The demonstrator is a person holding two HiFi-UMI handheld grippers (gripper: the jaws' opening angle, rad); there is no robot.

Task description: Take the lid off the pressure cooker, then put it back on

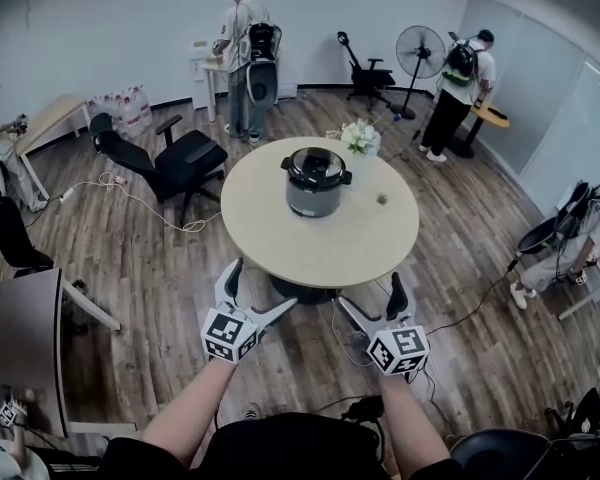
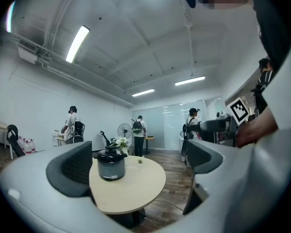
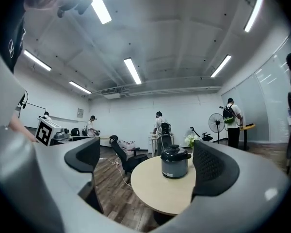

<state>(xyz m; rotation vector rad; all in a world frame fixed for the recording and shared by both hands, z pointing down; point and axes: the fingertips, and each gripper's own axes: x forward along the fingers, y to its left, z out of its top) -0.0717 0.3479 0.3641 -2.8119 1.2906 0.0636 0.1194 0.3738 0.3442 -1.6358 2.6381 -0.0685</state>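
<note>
The grey pressure cooker stands with its black lid on, toward the far side of the round beige table. Both grippers hang short of the table's near edge, pointing level at it. My left gripper is open with nothing between its fingers, and so is my right gripper. In the left gripper view the cooker shows between the wide-apart dark pads. The right gripper view has the cooker just left of its right pad, far off.
A vase of white flowers and a small green thing share the table. A black office chair stands left of it, with cables on the wooden floor. Several people stand around the room, and a fan is at the back.
</note>
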